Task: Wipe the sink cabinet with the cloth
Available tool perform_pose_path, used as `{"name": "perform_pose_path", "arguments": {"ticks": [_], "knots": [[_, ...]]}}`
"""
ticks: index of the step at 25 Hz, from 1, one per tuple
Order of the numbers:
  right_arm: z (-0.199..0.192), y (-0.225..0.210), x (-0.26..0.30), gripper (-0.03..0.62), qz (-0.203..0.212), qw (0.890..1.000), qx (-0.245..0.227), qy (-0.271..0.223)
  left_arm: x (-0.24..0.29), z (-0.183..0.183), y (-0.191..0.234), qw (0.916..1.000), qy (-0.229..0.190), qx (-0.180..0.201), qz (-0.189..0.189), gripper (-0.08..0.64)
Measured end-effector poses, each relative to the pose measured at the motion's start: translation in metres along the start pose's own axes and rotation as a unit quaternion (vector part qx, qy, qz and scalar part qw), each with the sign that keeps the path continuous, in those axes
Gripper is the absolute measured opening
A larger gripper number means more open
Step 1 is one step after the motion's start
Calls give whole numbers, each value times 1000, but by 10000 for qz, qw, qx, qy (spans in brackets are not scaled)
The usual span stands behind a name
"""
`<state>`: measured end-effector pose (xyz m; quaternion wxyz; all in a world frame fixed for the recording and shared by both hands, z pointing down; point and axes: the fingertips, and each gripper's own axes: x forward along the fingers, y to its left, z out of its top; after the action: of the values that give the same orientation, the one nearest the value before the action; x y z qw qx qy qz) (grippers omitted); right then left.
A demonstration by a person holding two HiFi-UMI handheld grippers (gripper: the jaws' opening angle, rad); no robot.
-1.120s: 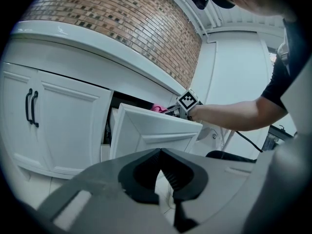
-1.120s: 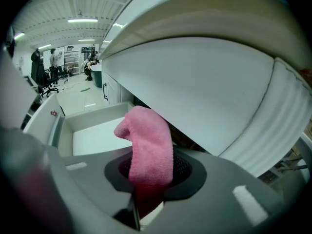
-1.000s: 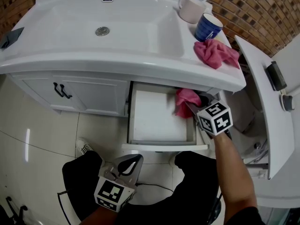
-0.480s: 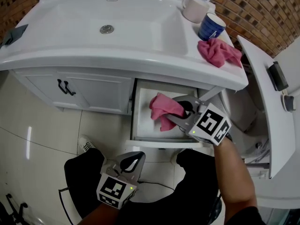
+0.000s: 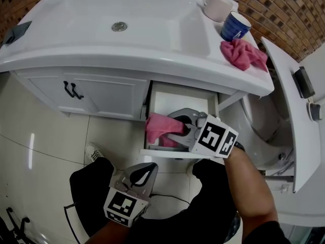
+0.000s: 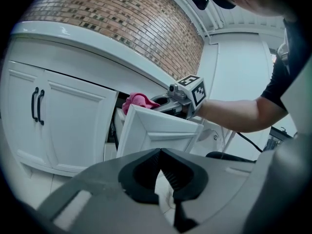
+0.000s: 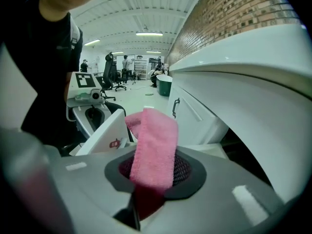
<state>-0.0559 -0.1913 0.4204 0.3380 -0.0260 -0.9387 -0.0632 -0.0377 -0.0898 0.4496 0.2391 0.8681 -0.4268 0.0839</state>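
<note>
A pink cloth [image 5: 160, 127] hangs bunched at the left front of the open white drawer [image 5: 179, 98] of the sink cabinet [image 5: 109, 98]. My right gripper [image 5: 175, 131] is shut on it, reaching leftward over the drawer. In the right gripper view the cloth [image 7: 153, 147] drapes out from between the jaws. My left gripper [image 5: 140, 176] is shut and holds nothing, low over the person's lap, below the drawer. From the left gripper view I see the drawer front [image 6: 156, 130], the cloth [image 6: 138, 101] above it and the right gripper [image 6: 187, 92].
A second pink cloth [image 5: 242, 53], a blue cup [image 5: 236, 25] and a pale mug [image 5: 218, 6] stand on the countertop's right end. Cabinet doors with black handles [image 5: 72, 90] are left of the drawer. A white fixture [image 5: 284, 105] stands close on the right.
My right gripper has carried the pink cloth from the drawer's back right corner across to its left front. The left gripper has stayed where it was.
</note>
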Motion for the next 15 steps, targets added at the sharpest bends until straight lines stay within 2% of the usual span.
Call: {"name": "perform_pose_path", "arguments": {"ticks": [4, 6, 9, 11, 15], "knots": [[-20, -7, -15, 94, -179, 9996, 72, 218, -3, -2, -2, 10000, 17, 57, -29, 5], [-40, -13, -31, 94, -402, 9980, 117, 481, -8, 5, -6, 9999, -48, 124, -66, 5], [-73, -21, -72, 94, -833, 9919, 241, 933, -17, 19, -9, 9989, -231, 415, -12, 5], [-93, -22, -100, 92, -1090, 9864, 335, 1183, -21, 13, -9, 9992, -192, 332, 83, 5], [-109, -24, -132, 92, -1526, 9793, 581, 1195, -20, 2, -16, 9996, -128, 204, 111, 5]]}}
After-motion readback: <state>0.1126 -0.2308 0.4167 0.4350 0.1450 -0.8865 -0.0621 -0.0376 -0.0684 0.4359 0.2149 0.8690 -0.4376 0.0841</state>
